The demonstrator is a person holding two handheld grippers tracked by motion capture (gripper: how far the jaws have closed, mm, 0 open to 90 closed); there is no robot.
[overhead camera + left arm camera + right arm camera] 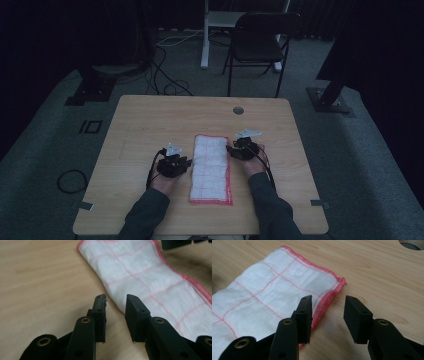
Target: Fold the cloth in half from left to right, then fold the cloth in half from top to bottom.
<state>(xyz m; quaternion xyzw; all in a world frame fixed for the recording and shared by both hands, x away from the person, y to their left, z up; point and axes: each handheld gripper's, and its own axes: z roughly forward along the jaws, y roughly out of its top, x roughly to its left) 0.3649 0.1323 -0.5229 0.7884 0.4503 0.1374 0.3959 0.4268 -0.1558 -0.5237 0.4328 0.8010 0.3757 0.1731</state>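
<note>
Both sets of jaws parted and holding nothing, left gripper and right gripper flanking the folded cloth, long edges just ahead of each.

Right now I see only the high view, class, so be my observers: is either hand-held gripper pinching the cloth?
Observer: No. In the left gripper view, the left hand-held gripper has its jaws apart. The edge of the cloth shows between them, unclamped.
Operator: And the right one?
Observer: The right hand-held gripper is open too. One jaw sits over the red hem, the other over bare table.
Operator: Is the cloth a single layer?
Observer: It seems not. Near the corner two red hems lie stacked, so it looks folded.
</note>
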